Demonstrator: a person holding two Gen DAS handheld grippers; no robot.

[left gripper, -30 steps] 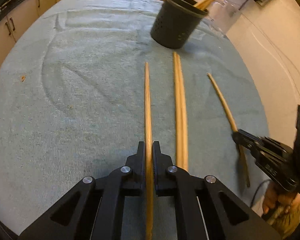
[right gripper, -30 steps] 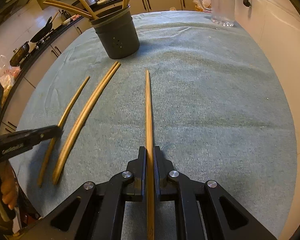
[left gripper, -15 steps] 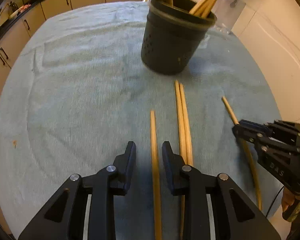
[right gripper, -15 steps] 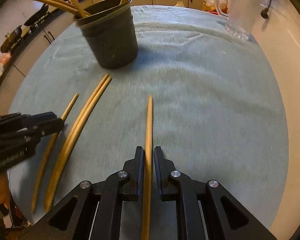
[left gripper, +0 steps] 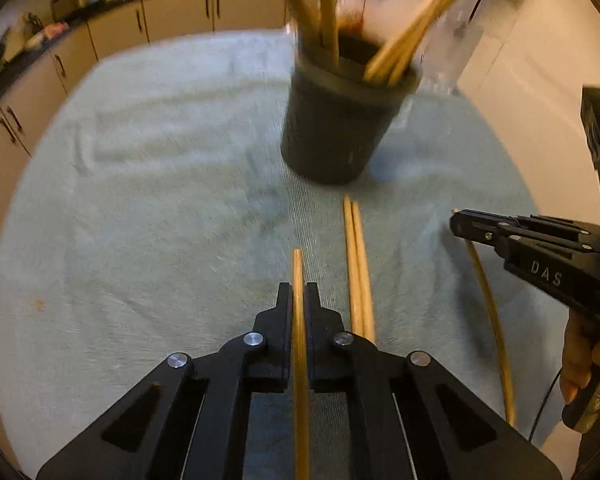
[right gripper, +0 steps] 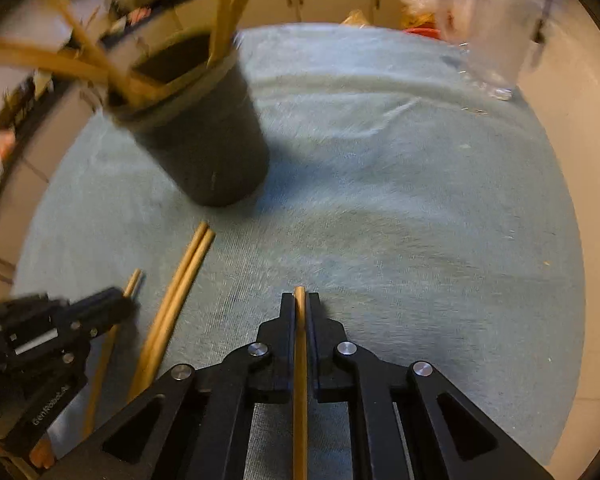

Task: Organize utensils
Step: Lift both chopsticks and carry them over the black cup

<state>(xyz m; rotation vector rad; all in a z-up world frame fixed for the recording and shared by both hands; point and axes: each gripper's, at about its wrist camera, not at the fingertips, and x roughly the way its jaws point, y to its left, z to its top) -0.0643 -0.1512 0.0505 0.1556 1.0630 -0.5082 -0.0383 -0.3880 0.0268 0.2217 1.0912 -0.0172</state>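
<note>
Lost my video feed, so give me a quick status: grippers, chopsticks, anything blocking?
Left gripper, jaws just closed, and right gripper: each shut on a chopstick. Loose pair lies on the towel. Holder ahead, path open.

Motion blur smears the dark utensil holder (left gripper: 332, 128) and the clear jug (right gripper: 496, 36) behind it. Both clamped chopsticks (left gripper: 300, 360) (right gripper: 300, 380) run off the bottom edge, their lower ends unseen

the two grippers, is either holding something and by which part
Each holds one chopstick. The left gripper has closed near its chopstick tip; the right gripper clamps its chopstick at the tip.
</note>
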